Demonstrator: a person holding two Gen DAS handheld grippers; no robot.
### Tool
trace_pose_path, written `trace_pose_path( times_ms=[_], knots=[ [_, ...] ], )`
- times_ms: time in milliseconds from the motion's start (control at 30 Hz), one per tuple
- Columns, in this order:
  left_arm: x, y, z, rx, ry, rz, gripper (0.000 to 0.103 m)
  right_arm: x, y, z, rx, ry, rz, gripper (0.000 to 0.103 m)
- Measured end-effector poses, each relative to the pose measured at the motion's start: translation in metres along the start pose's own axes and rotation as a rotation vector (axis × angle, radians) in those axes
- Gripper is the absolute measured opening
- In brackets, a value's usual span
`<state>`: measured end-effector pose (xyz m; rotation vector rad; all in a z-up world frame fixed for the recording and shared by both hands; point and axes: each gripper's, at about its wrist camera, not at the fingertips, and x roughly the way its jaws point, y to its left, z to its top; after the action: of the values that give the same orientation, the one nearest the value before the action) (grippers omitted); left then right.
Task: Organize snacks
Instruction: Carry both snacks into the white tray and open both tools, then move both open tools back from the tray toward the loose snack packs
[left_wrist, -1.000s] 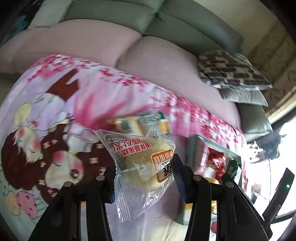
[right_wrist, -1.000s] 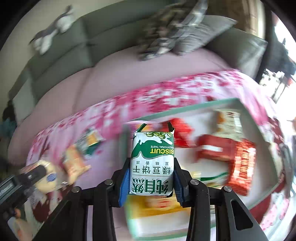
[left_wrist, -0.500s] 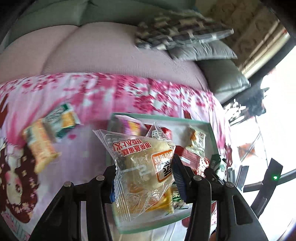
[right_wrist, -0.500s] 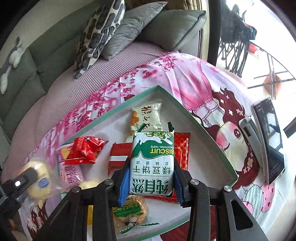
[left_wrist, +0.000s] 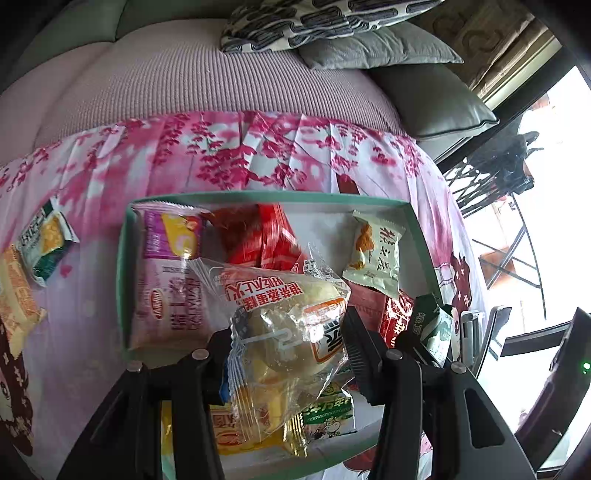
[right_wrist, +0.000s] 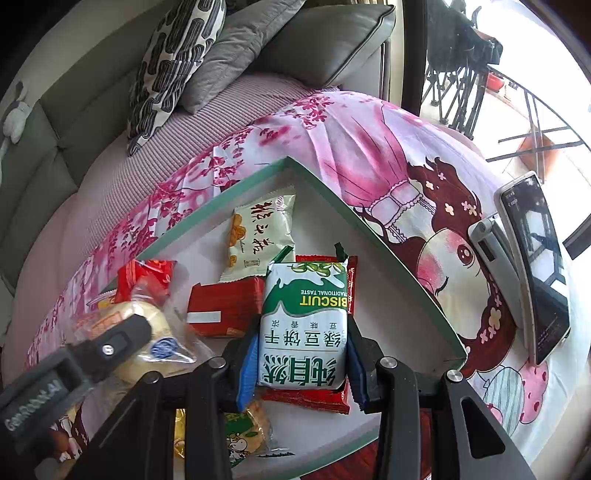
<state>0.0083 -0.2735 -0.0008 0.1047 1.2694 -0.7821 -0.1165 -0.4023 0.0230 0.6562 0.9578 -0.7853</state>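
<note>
My left gripper (left_wrist: 288, 343) is shut on a clear-wrapped bun packet (left_wrist: 288, 325) and hangs over the near side of a green-rimmed tray (left_wrist: 266, 196). My right gripper (right_wrist: 303, 354) is shut on a green and white biscuit packet (right_wrist: 306, 314) above the tray's (right_wrist: 369, 236) right part. The tray holds several snacks: a purple packet (left_wrist: 170, 280), red packets (left_wrist: 258, 236) and a pale packet (left_wrist: 373, 254). The right wrist view shows the left gripper (right_wrist: 110, 339) with its bun at lower left. The biscuit packet (left_wrist: 436, 325) shows at the right in the left wrist view.
The tray lies on a pink printed cloth (left_wrist: 258, 147) spread over a sofa. A green-yellow packet (left_wrist: 44, 240) and an orange packet (left_wrist: 14, 306) lie on the cloth left of the tray. A phone (right_wrist: 535, 266) on a stand sits right of the tray. Cushions (right_wrist: 177, 62) are behind.
Both grippers swung right from the cloth to above the tray, each keeping its packet. The right one settled in the last half second; the left kept drifting over the tray.
</note>
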Motion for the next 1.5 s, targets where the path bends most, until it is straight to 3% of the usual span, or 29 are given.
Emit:
trace_pose_path(
  times_ms=[300,400,733,867,933,1100,1267,1367,1500],
  knots=[
    [-0.002,-0.002,0.002,-0.007,0.011,-0.002,0.054,0.001,0.002,0.000,-0.011,0.013,-0.015,0.043],
    [-0.013,-0.002,0.004,-0.009,-0.005,-0.012,0.062,-0.007,0.001,0.001,-0.010,0.001,-0.005,0.046],
    [-0.055,0.010,0.000,-0.023,-0.079,-0.003,0.063,-0.030,0.014,0.004,-0.056,-0.045,0.019,0.046],
    [-0.064,0.027,-0.003,-0.037,-0.112,0.069,0.064,-0.027,0.023,0.002,-0.077,-0.030,0.027,0.046],
    [-0.068,0.037,-0.006,-0.044,-0.131,0.120,0.066,-0.026,0.030,0.000,-0.094,-0.024,0.027,0.052],
    [-0.075,0.069,-0.013,-0.052,-0.170,0.294,0.071,-0.024,0.059,-0.008,-0.162,-0.013,0.063,0.060],
    [-0.080,0.106,-0.020,-0.114,-0.172,0.361,0.073,-0.028,0.093,-0.021,-0.251,-0.014,0.090,0.064],
    [-0.087,0.124,-0.026,-0.150,-0.178,0.397,0.087,-0.029,0.111,-0.031,-0.299,-0.009,0.122,0.068],
    [-0.097,0.142,-0.034,-0.183,-0.193,0.442,0.087,-0.030,0.128,-0.043,-0.339,-0.012,0.144,0.075]
  ],
)
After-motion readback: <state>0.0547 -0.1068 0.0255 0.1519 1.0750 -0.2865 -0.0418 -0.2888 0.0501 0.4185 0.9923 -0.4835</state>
